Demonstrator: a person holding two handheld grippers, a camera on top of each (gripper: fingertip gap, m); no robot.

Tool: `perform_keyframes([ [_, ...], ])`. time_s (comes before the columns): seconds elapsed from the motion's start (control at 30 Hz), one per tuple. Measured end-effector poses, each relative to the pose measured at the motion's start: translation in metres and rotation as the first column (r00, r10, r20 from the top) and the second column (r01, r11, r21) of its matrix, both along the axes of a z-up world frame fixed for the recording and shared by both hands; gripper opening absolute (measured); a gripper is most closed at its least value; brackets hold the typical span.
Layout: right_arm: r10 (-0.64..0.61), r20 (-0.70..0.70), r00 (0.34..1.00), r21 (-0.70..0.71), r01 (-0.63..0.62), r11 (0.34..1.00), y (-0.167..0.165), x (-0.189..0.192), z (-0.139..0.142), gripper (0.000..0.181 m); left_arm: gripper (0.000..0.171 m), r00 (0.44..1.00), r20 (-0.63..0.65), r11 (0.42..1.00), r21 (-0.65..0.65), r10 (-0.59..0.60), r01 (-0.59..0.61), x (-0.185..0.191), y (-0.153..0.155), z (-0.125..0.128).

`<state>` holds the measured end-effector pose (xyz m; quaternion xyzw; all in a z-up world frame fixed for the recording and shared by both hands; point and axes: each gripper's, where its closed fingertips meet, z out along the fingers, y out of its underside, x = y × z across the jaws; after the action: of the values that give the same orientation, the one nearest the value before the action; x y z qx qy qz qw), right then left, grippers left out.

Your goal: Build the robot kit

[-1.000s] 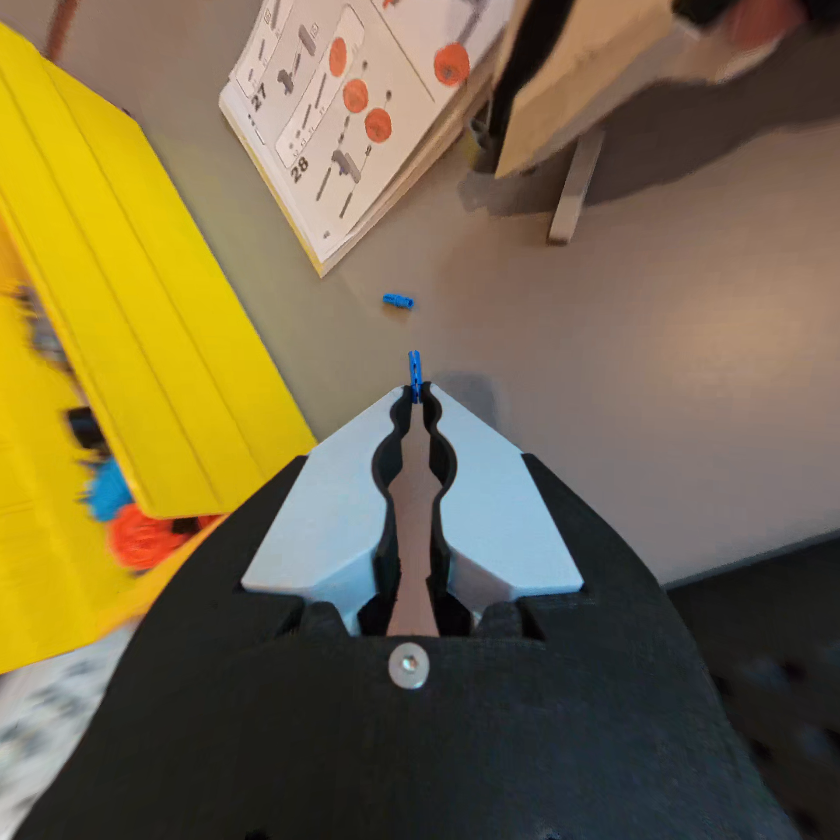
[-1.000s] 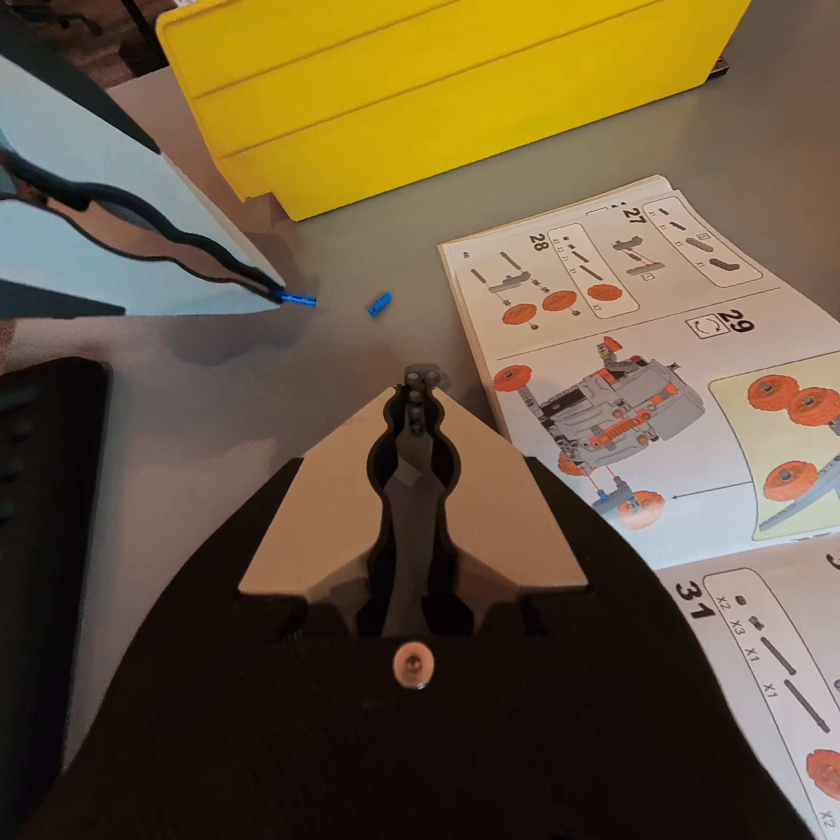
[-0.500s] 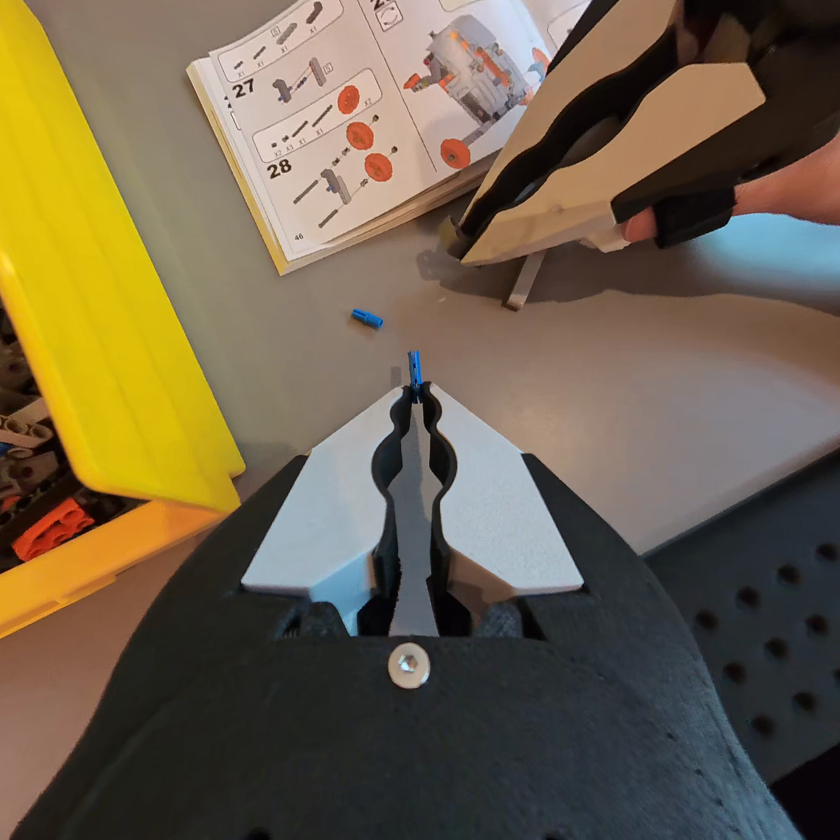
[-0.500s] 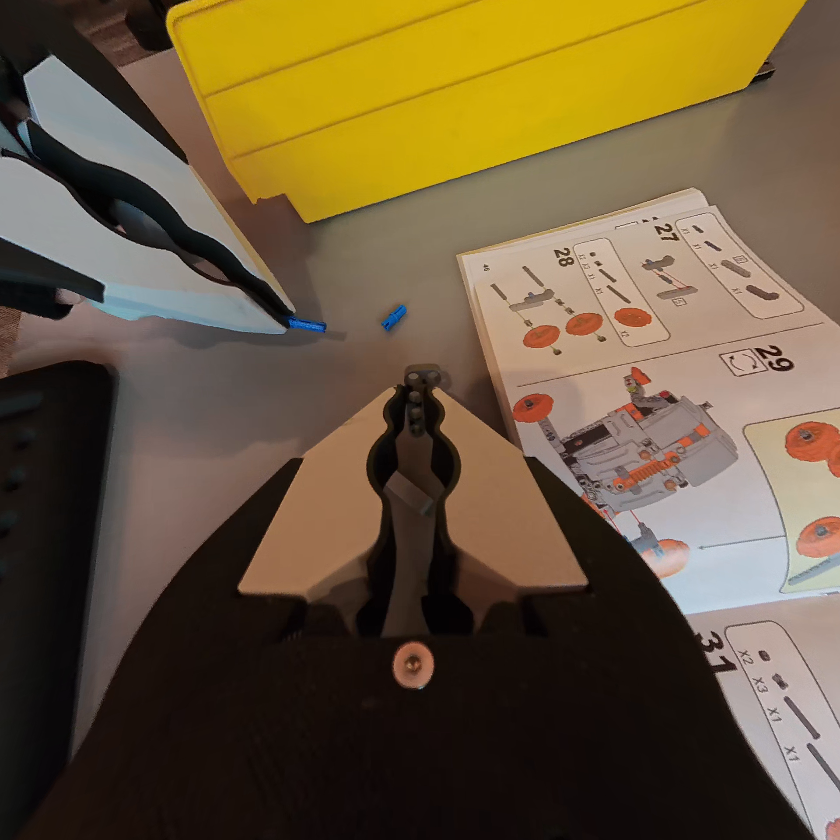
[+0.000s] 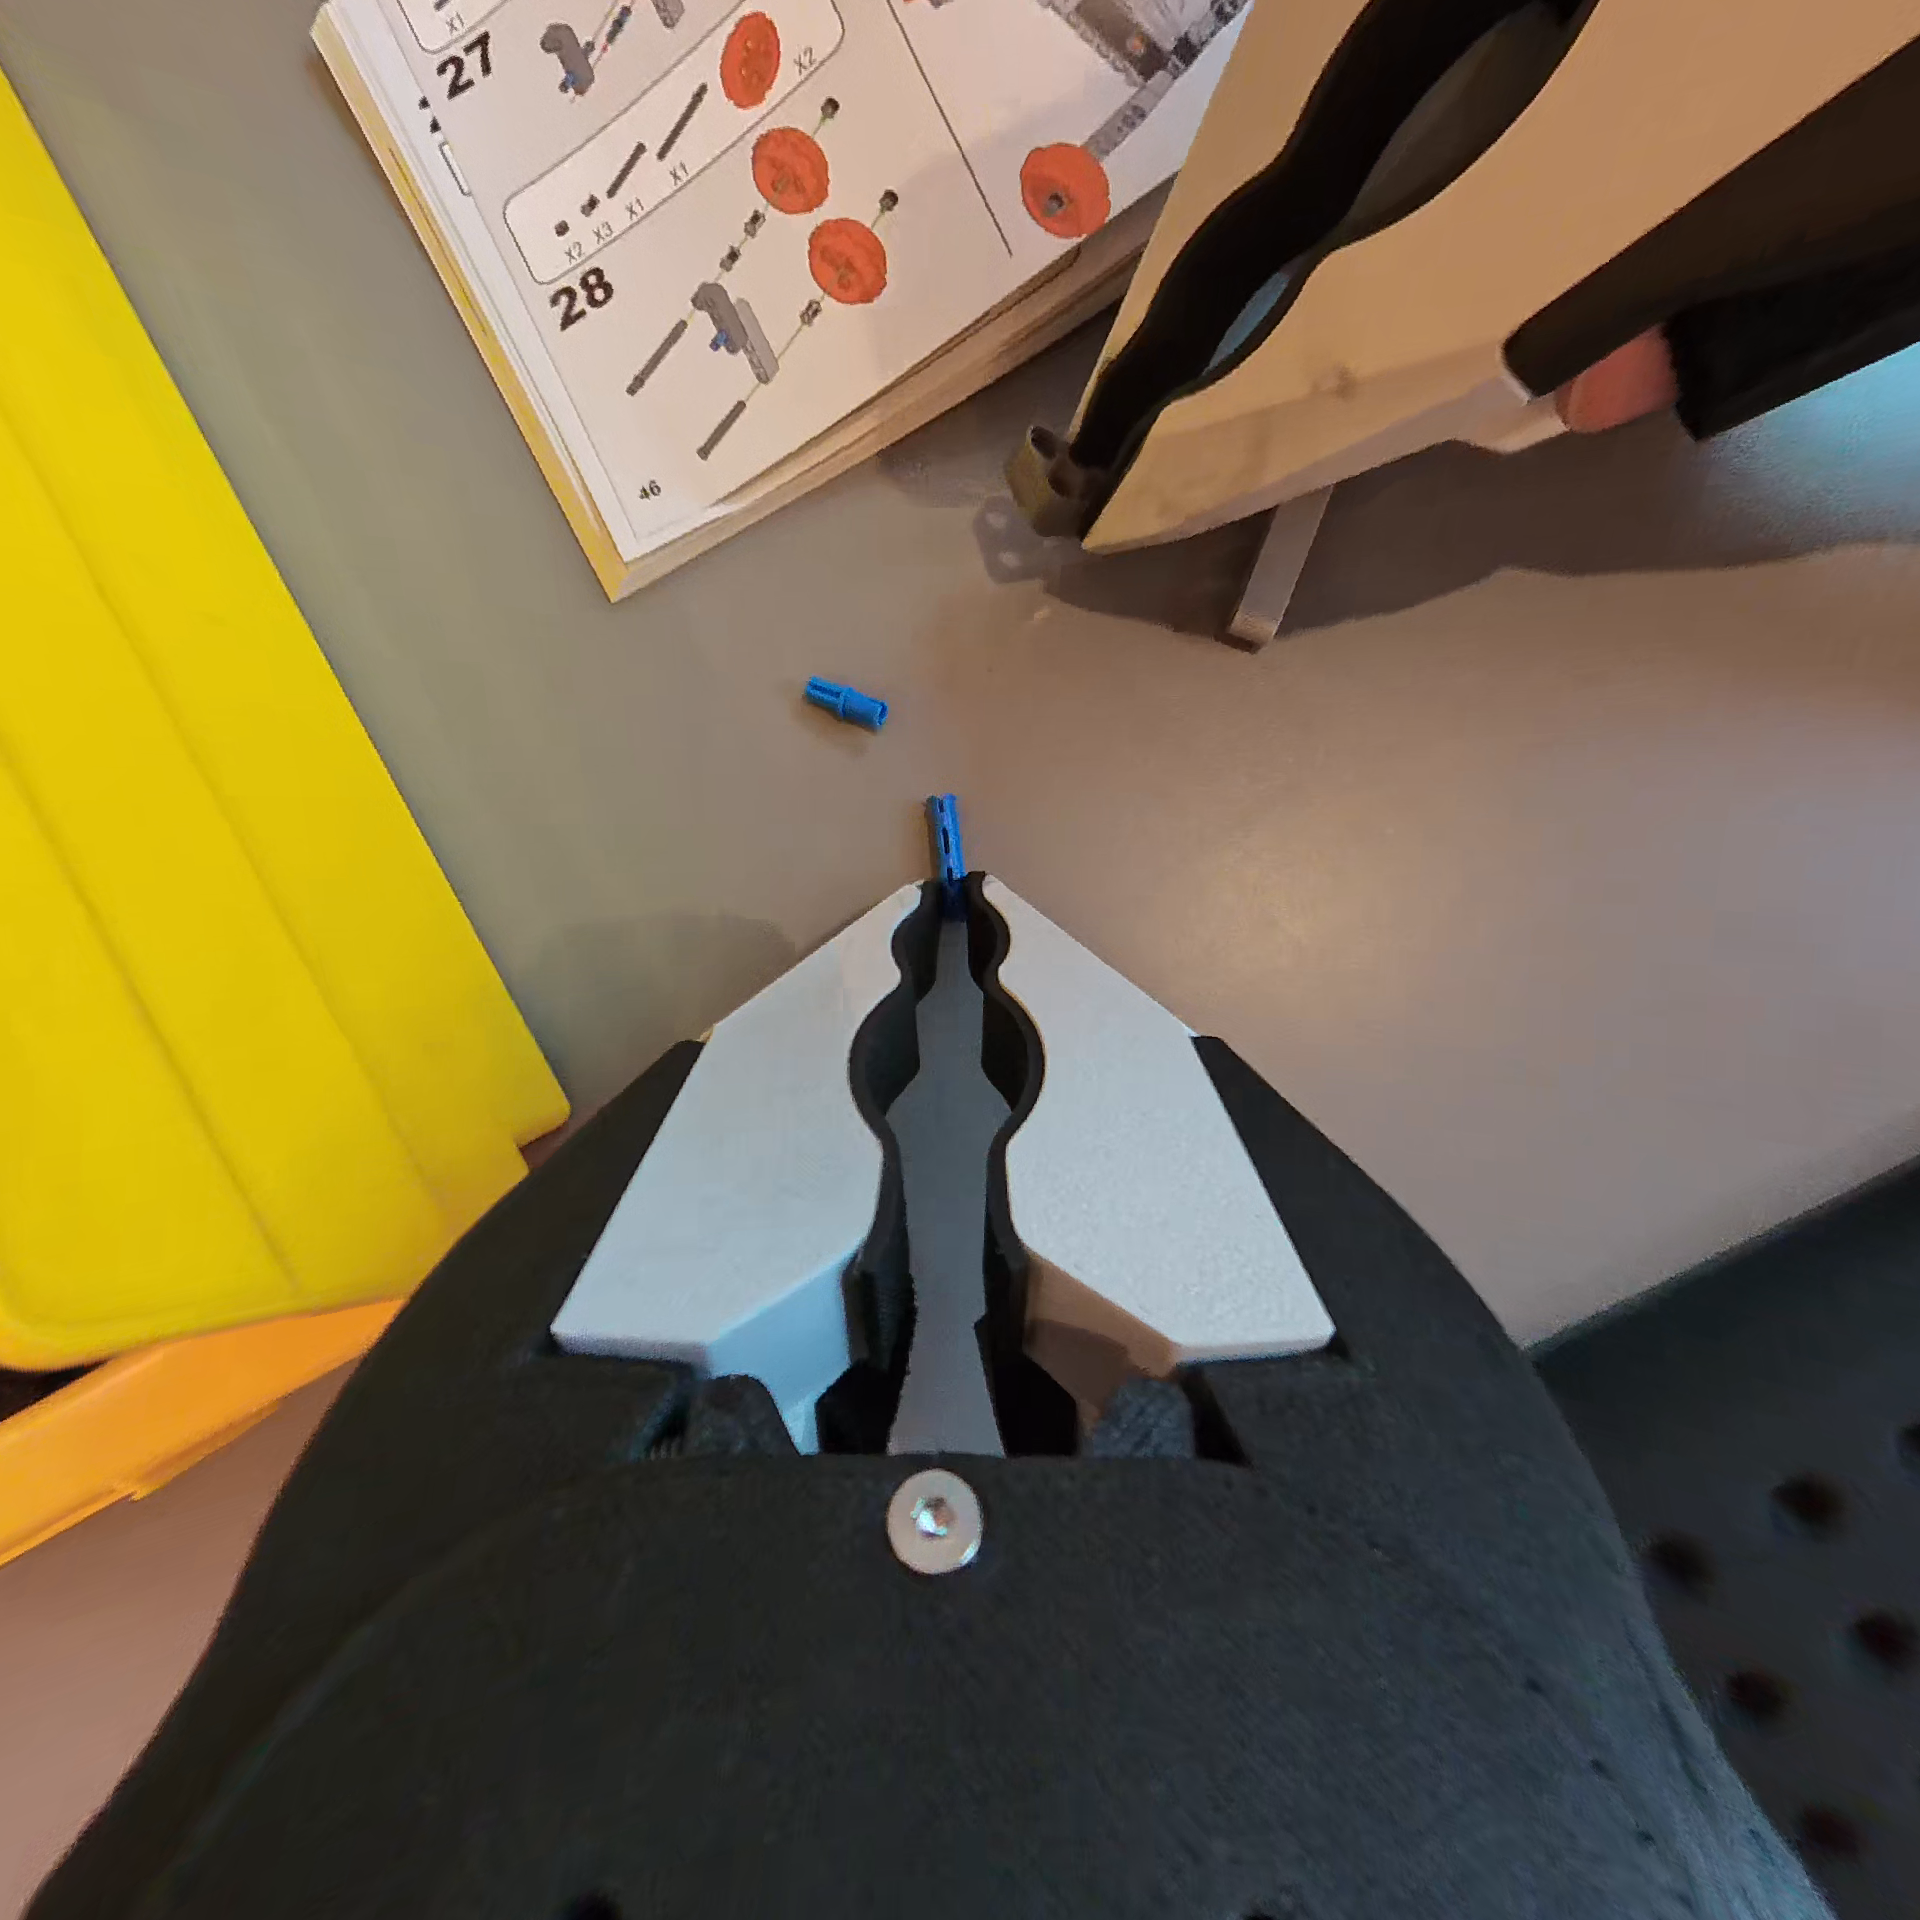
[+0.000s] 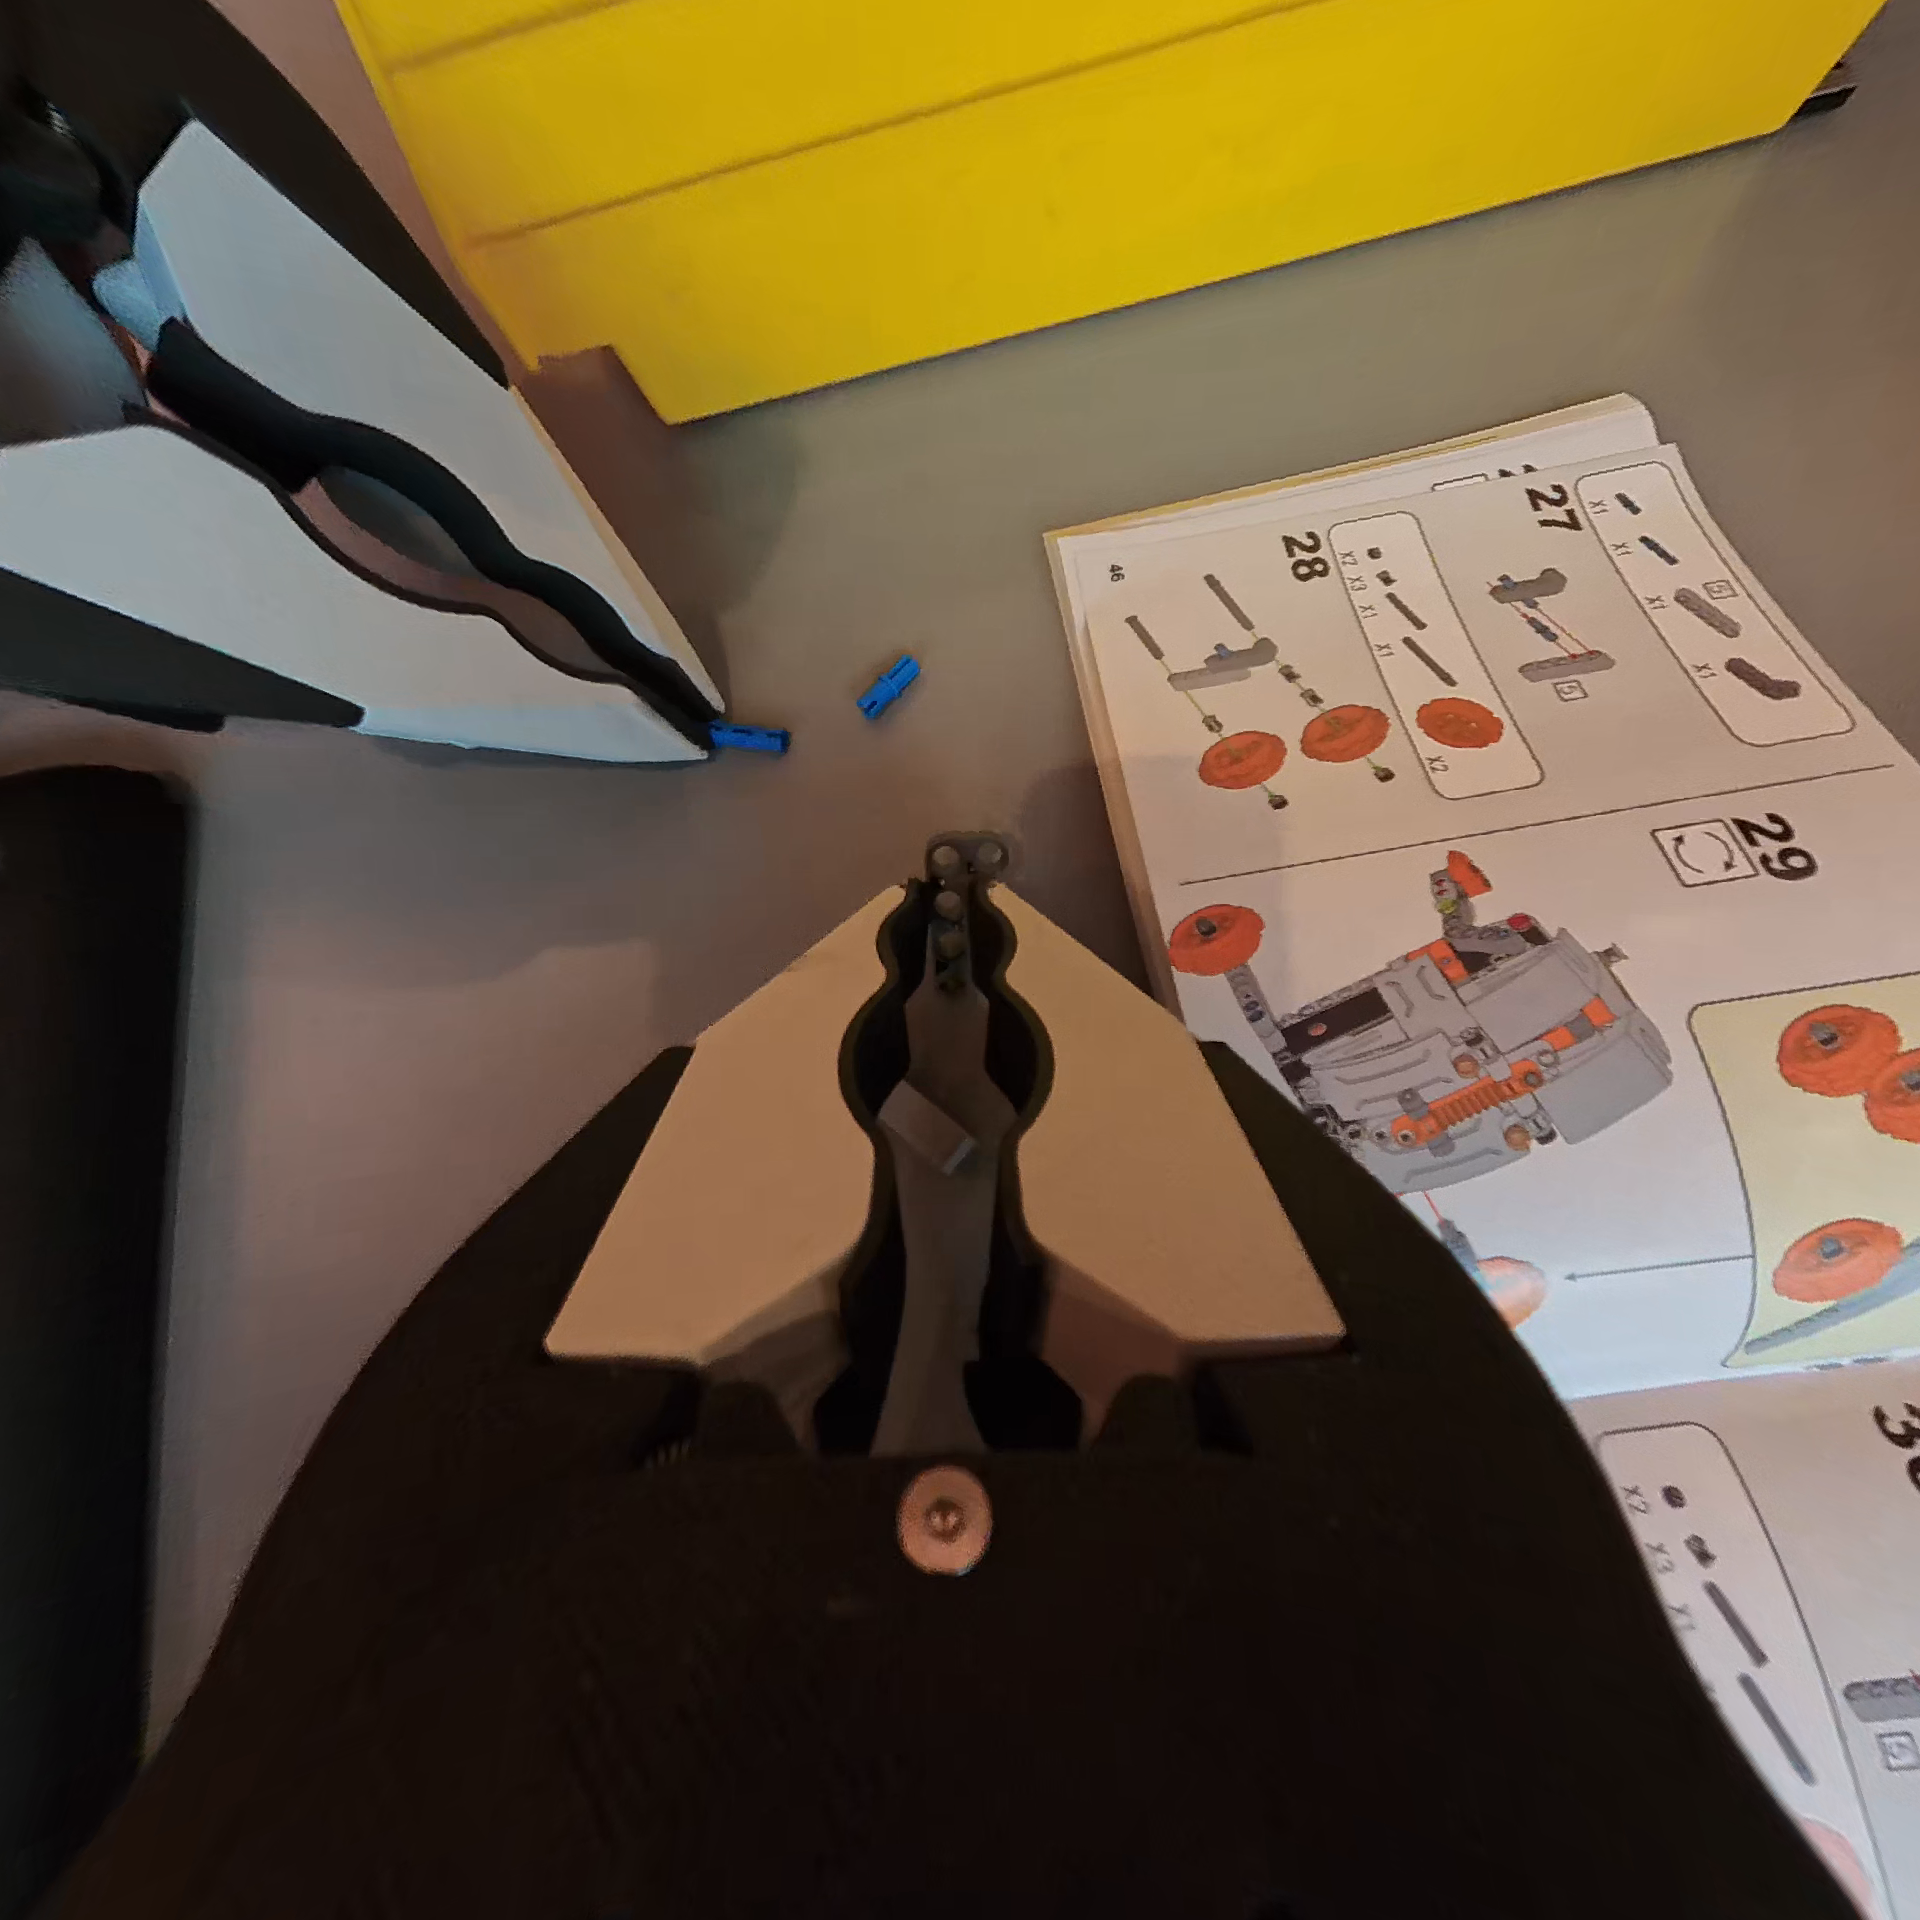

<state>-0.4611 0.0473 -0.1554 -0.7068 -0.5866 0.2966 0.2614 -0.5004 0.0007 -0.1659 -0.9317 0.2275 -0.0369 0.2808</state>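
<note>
My left gripper (image 5: pixel 948 883) is shut on a small blue pin (image 5: pixel 943 833) that sticks out past its tips, just above the grey table. The same gripper (image 6: pixel 707 732) and pin (image 6: pixel 750 738) show in the right wrist view. A second blue pin (image 5: pixel 846 703) lies loose on the table a little ahead; it also shows in the right wrist view (image 6: pixel 888 686). My right gripper (image 6: pixel 961 888) is shut on a grey beam with holes (image 6: pixel 966 857), whose long end (image 5: pixel 1273 577) slants down to the table in the left wrist view, below that gripper (image 5: pixel 1070 494).
A yellow parts bin (image 5: pixel 208 831) stands on the left, also in the right wrist view (image 6: pixel 1039 187). An open instruction booklet (image 5: pixel 748 260) lies beyond the pins; it also shows at my right (image 6: pixel 1455 831). A black perforated mat (image 5: pixel 1766 1558) borders the table edge. Some 7 cm of space lies between my two pairs of fingers.
Both grippers have come lower and closer to the table and each other. The loose pin, booklet and bin look larger. Both grips are unchanged.
</note>
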Motion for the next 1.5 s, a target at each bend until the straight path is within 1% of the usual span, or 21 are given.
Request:
perform_keyframes([
  [0.23, 0.015, 0.052, 0.999, 0.024, -0.017, 1.0, -0.001, 0.002, -0.01, 0.007, 0.003, 1.0, -0.017, 1.0, 0.022, -0.006, 0.007, 0.0, 0.002, 0.0],
  [0.4, 0.026, 0.037, 0.999, 0.016, -0.027, 1.0, -0.001, 0.006, -0.005, 0.014, 0.004, 1.0, 0.0, 0.999, 0.032, 0.002, -0.002, 0.0, 0.001, 0.0],
  [0.43, 0.025, 0.038, 0.999, 0.022, -0.026, 0.999, 0.0, 0.009, -0.003, 0.014, 0.007, 1.0, -0.001, 0.999, 0.034, 0.007, -0.007, -0.001, 0.001, 0.001],
  [0.5, 0.021, 0.042, 0.999, 0.029, -0.023, 0.999, 0.003, 0.015, 0.002, 0.014, 0.018, 1.0, -0.009, 0.999, 0.035, 0.018, -0.017, -0.004, -0.001, 0.001],
  [0.6, 0.014, 0.033, 0.999, 0.036, -0.015, 0.999, 0.005, 0.019, 0.007, 0.013, 0.024, 1.0, 0.016, 1.0, 0.021, 0.023, -0.023, -0.005, -0.006, 0.002],
  [0.67, 0.016, 0.027, 1.0, 0.029, -0.017, 0.999, 0.005, 0.019, 0.009, 0.013, 0.025, 0.999, 0.042, 0.999, 0.02, 0.025, -0.026, -0.003, -0.009, 0.003],
  [0.93, 0.029, 0.04, 0.999, 0.041, -0.031, 0.999, 0.002, 0.018, 0.004, 0.013, 0.024, 0.997, 0.07, 0.999, 0.037, 0.036, -0.038, -0.005, -0.015, 0.006],
  [1.17, 0.025, 0.049, 0.998, 0.067, -0.028, 0.997, 0.003, 0.022, 0.006, 0.014, 0.027, 0.996, 0.08, 0.997, 0.064, 0.041, -0.046, -0.006, -0.017, 0.02],
  [1.5, 0.011, 0.054, 0.998, 0.084, -0.015, 0.996, 0.004, 0.031, 0.01, 0.014, 0.027, 0.995, 0.089, 0.995, 0.075, 0.051, -0.058, -0.002, -0.02, 0.026],
])
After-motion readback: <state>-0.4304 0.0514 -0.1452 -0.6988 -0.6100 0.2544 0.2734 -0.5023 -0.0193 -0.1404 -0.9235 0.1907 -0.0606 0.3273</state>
